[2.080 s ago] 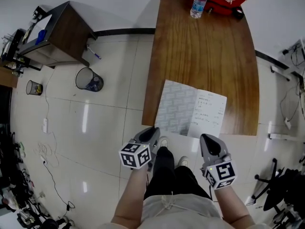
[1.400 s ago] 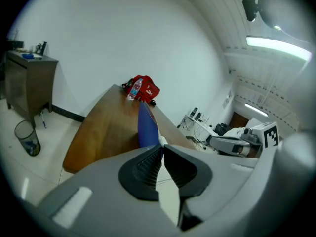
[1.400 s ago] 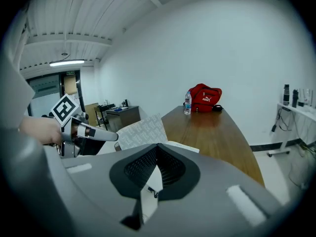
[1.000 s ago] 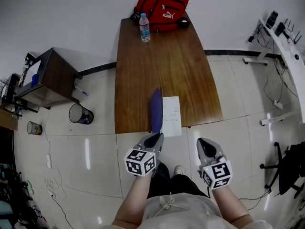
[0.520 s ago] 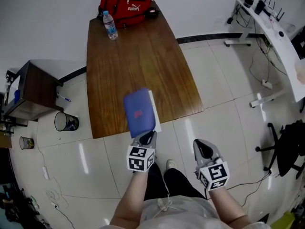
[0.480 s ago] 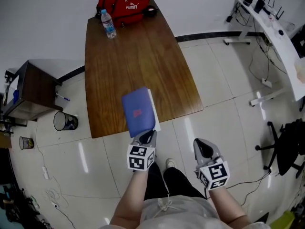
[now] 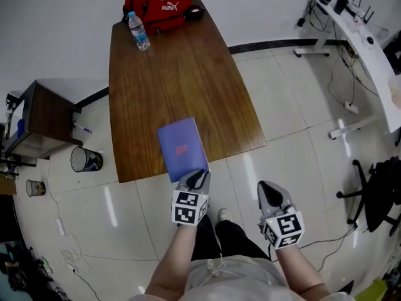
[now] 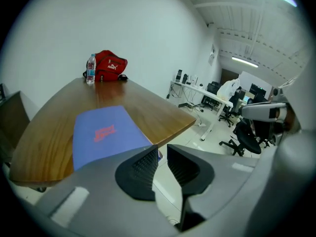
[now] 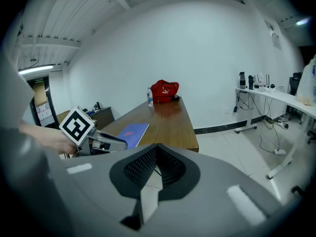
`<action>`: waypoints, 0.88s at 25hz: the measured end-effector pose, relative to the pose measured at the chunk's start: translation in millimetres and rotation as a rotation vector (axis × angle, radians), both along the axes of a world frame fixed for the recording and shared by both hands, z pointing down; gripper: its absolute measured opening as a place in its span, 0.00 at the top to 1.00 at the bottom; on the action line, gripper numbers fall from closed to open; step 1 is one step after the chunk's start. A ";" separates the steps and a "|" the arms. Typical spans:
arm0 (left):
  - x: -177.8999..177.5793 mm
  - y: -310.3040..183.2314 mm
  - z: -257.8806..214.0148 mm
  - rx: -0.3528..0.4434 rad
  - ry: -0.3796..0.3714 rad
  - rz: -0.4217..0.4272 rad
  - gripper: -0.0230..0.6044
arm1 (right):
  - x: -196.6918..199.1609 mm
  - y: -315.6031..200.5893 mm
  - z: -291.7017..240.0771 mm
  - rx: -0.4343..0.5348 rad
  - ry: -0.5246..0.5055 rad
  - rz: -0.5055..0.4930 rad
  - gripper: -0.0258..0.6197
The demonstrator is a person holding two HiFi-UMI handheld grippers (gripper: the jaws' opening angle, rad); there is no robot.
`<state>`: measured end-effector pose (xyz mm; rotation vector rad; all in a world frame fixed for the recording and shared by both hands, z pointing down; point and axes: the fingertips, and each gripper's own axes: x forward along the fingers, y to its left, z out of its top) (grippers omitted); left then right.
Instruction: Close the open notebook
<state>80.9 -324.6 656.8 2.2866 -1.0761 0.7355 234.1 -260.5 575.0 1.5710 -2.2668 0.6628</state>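
Observation:
The notebook (image 7: pixel 180 148) lies closed and flat on the wooden table (image 7: pixel 182 61) near its front edge, blue cover with a red label up. It also shows in the left gripper view (image 8: pixel 103 132) and, smaller, in the right gripper view (image 9: pixel 132 131). My left gripper (image 7: pixel 199 175) is at the notebook's near right corner. Its jaws (image 8: pixel 162 152) are opening, with a narrow gap; the pads press on nothing and the corner sits just beyond them. My right gripper (image 7: pixel 270 193) hangs over the floor to the right, off the table, shut with nothing in it (image 9: pixel 157 149).
A red bag (image 7: pixel 160 2) and a water bottle (image 7: pixel 138 31) stand at the table's far end. Left of the table are a dark side cabinet (image 7: pixel 37 121) and a waste bin (image 7: pixel 84 160). A white desk (image 7: pixel 363 36) and an office chair (image 7: pixel 382 193) are at the right.
The notebook lay open with its pages showing, then its blue cover swung over upright and down to the right; now it lies flat and closed. The left gripper's jaws have parted slightly.

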 end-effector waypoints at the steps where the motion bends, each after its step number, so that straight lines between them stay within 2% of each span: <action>1: -0.3 0.0 -11.8 0.028 0.000 -0.003 0.86 | -1.7 -1.0 -3.0 0.008 -0.006 -0.010 0.95; 8: -34.0 -1.0 -115.2 0.255 -0.006 -0.073 0.83 | -36.5 -14.1 -49.5 0.104 -0.033 -0.116 0.95; 9: -39.1 -0.8 -135.4 0.296 0.006 -0.091 0.83 | -41.1 -15.9 -58.2 0.120 -0.035 -0.127 0.95; 12: -52.4 4.5 -194.1 0.426 0.034 -0.130 0.95 | -51.2 -17.8 -82.3 0.162 -0.038 -0.150 0.95; 15: -67.5 17.0 -238.6 0.527 0.065 -0.162 0.95 | -60.3 -14.6 -102.4 0.199 -0.038 -0.160 0.95; 18: -79.3 37.2 -263.8 0.578 0.122 -0.190 0.95 | -65.2 -5.1 -116.0 0.225 -0.034 -0.162 0.95; 22: -94.5 77.1 -270.6 0.593 0.159 -0.203 0.95 | -73.5 22.0 -122.9 0.238 -0.022 -0.172 0.95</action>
